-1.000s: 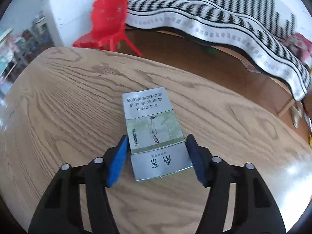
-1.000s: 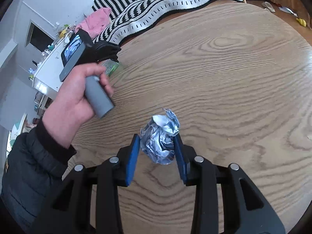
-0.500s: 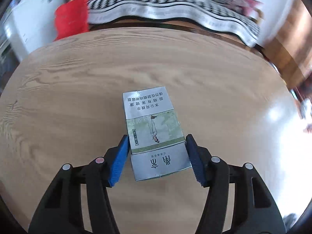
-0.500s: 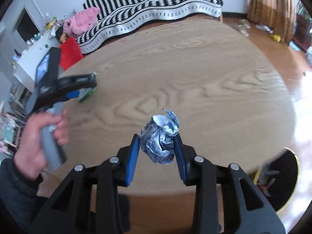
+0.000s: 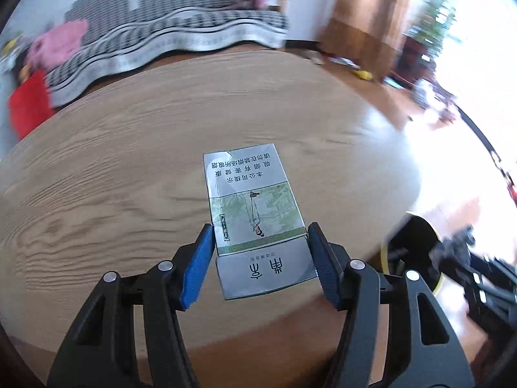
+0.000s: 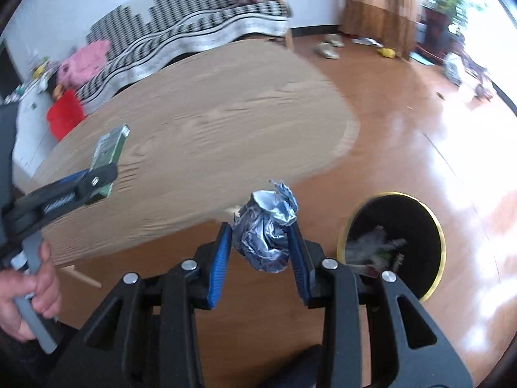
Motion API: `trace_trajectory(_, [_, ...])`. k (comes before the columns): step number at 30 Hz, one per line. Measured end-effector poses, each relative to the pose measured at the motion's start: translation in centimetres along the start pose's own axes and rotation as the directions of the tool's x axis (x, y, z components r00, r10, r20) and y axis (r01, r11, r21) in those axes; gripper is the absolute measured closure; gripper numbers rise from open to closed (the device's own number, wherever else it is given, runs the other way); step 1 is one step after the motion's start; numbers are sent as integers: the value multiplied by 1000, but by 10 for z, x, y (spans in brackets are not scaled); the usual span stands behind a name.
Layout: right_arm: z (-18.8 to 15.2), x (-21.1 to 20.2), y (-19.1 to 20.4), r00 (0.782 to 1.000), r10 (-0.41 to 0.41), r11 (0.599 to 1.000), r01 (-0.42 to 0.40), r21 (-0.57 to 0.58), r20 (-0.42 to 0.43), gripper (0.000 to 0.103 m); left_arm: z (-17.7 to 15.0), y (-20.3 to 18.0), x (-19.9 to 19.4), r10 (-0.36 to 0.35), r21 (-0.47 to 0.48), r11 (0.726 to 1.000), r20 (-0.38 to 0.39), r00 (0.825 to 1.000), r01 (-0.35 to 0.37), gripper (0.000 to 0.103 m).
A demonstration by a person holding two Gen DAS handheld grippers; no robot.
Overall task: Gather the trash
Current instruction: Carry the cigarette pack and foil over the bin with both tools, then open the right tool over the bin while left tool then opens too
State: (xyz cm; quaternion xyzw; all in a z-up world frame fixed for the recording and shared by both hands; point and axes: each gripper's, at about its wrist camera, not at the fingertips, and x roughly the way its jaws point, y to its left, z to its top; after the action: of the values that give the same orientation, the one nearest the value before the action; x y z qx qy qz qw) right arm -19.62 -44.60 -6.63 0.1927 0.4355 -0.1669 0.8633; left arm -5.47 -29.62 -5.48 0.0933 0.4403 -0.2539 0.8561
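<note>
Silver foil, crumpled into a ball (image 6: 266, 231), sits clamped between the blue pads (image 6: 219, 265) of our right tool (image 6: 261, 258), gripped on both sides and carried clear of the worktop (image 6: 210, 123). In the right wrist view the foil ball hangs over the wooden floor (image 6: 404, 123), just beyond the worktop's near edge. A round black bin (image 6: 429, 213) with a yellow rim stands on the floor to the right of the ball, and we can see scraps of trash lying inside it, though they are too blurred to name.

Our left tool (image 5: 260, 258) is closed on a cigarette pack (image 5: 255, 210), its blue pads (image 5: 197, 268) pressed against the pack's two long sides near the lid end. The pack is silver with a green picture panel and printed characters, and it juts forward from the tool above the light wood-grain worktop (image 5: 113, 168). In the left wrist view the bin's yellow rim (image 5: 384, 252) shows at the lower right, beyond the worktop edge, with part of the right tool's black frame near it.

From the right wrist view we also see the left tool (image 6: 97, 177) off to the left, held in our hand (image 6: 29, 297), with the pack (image 6: 110, 148) seen edge-on above the worktop. Behind the worktop lie a black-and-white patterned cover (image 6: 194, 38), a pink bundle (image 6: 84, 61) and a red chair (image 6: 64, 116).
</note>
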Motion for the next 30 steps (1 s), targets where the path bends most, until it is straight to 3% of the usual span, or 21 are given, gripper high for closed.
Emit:
trace_trajectory(6, [-13,-3,-106,996,-87,978,89,187,-18,67,-13,-85,7,-122,150,981,4,992,120,45])
trace_trajectory(13, [-37,4,-186,990,-115,938,136,318,-84,67,-34,-172,29,-226,275,934,-36,973,227,45])
trace_trajectory(20, [-37,28,-202,979,-112,926,165,340,-172,67,-44,-204,49,-253,315,912,-76,964,264,45])
trace_trajectory(30, [-31,36,-209,977,-109,914,171,367,-185,66,-36,-206,65,-270,307,907,-105,957,290,45])
